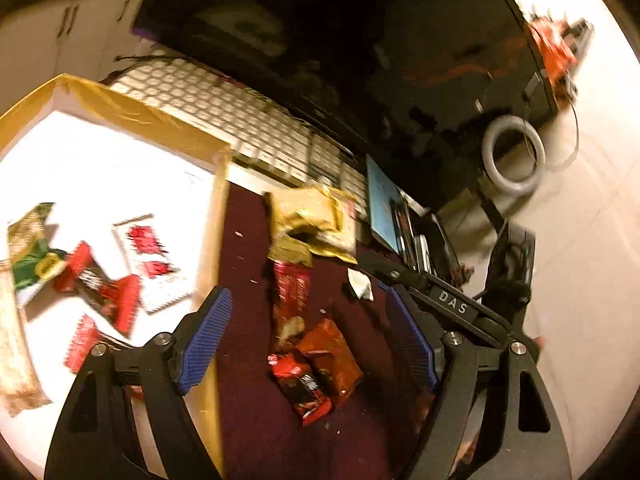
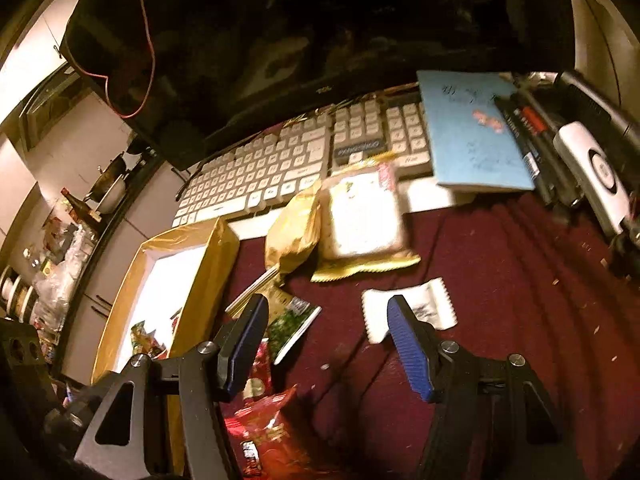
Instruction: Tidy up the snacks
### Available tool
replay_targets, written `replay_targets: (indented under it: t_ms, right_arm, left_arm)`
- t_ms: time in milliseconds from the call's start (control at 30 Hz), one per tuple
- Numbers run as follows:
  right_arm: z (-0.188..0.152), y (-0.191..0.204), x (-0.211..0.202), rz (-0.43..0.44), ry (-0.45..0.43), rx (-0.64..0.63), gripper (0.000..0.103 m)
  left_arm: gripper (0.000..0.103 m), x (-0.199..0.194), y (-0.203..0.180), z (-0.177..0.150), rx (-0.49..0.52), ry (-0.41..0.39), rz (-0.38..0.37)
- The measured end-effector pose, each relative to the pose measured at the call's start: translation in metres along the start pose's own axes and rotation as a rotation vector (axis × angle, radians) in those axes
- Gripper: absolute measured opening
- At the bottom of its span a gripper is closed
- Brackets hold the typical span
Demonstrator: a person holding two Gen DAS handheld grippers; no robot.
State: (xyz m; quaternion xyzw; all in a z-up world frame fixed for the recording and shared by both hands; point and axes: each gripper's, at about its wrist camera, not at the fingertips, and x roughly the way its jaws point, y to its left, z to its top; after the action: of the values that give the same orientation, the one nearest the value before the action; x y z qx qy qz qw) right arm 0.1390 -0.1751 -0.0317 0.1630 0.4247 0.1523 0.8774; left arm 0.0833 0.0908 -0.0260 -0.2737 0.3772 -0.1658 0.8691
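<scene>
Left gripper: my left gripper (image 1: 308, 336) hangs over the maroon cloth (image 1: 248, 420), its 2 blue-padded fingers (image 1: 206, 340) spread wide with nothing between them.
Right gripper: my right gripper (image 2: 328, 344) is spread as well, fingers apart and empty above the same cloth.
Snacks on cloth: a red packet (image 1: 332, 360) and a darker red one (image 1: 302, 388) lie touching each other under my left fingers; a gold packet (image 2: 294, 232) and a pale cracker pack (image 2: 362, 220) sit side by side against the keyboard (image 2: 260, 176); a small white sachet (image 2: 408, 308) lies just beyond my right fingertip.
Box: the gold-rimmed box (image 1: 132, 110) stands on the left edge of the cloth, with several red, green and tan packets (image 1: 100, 292) already on its white floor.
Backdrop: a blue booklet (image 2: 472, 136) overlaps the keyboard's right end, pens (image 2: 532, 140) beside it, a dark monitor (image 2: 320, 40) behind.
</scene>
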Motion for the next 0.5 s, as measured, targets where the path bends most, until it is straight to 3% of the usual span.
replay_targets:
  t_ms: [100, 200, 367, 433, 500]
  right_arm:
    - [0.010, -0.007, 0.008, -0.007, 0.034, 0.027, 0.062]
    - [0.015, -0.014, 0.014, -0.073, 0.060, 0.023, 0.061]
    - [0.008, -0.033, 0.018, -0.145, 0.093, 0.048, 0.063]
    - [0.006, -0.038, 0.022, -0.113, 0.110, 0.046, 0.063]
    - [0.005, -0.040, 0.023, -0.083, 0.103, 0.043, 0.063]
  left_arm:
    - [0.079, -0.009, 0.008, 0.009, -0.024, -0.015, 0.012]
    - [0.079, -0.010, 0.002, 0.008, -0.002, -0.005, 0.043]
    - [0.079, 0.005, -0.048, -0.024, 0.233, 0.062, 0.158]
    - [0.079, 0.020, -0.070, -0.039, 0.356, 0.096, 0.221]
    - [0.079, 0.029, -0.076, -0.048, 0.381, 0.119, 0.232]
